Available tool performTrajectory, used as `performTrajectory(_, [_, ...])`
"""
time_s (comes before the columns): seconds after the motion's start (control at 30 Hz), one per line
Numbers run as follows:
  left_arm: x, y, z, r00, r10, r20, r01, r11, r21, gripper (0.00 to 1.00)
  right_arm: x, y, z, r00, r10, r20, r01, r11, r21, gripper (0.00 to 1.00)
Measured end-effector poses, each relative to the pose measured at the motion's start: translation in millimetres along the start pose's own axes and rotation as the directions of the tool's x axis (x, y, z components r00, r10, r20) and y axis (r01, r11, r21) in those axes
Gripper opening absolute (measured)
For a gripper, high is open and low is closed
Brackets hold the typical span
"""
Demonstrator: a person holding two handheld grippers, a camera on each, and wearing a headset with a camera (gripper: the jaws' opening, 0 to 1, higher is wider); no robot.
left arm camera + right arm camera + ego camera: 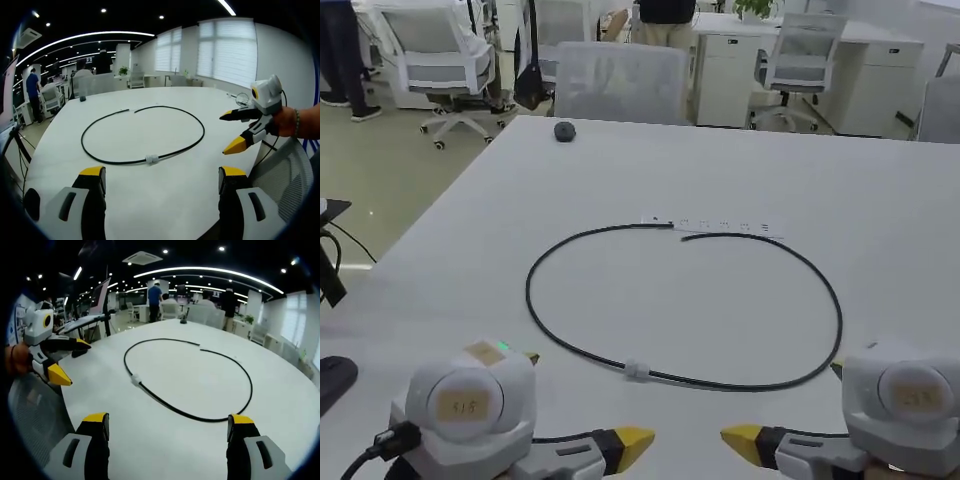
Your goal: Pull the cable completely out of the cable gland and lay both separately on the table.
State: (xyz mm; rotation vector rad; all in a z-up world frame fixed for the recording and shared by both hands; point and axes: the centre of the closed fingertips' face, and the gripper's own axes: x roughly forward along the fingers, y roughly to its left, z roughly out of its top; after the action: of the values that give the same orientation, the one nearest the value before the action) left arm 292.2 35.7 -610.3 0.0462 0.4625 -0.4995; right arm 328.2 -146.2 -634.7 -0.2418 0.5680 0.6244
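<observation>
a thin black cable (528,288) lies flat on the white surface (700,300) in one big round loop. its two ends almost meet at the far side. a small white cable gland (636,370) sits on it at the near side.

Smooth, matt white finish across the surface (720,170). Black cable (535,310) in a smooth, faintly shiny rubbery sheath, with a cable gland (636,370) of pale plastic. Left tool (162,175) and right tool (168,420) in glossy white plastic shells, dark matt jaws tipped yellow. Beyond, a chair back (620,85) of grey mesh cloth.
</observation>
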Motion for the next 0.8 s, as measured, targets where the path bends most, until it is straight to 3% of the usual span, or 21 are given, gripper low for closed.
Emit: performTrajectory(0.8, [2.5, -1.2, -0.8, 0.9999, -0.009, -0.006, 0.009, 1.000, 0.008, 0.94, -0.6, -2.2, -2.9, 1.0000, -0.002, -0.009, 0.002, 1.000, -0.004, 1.00])
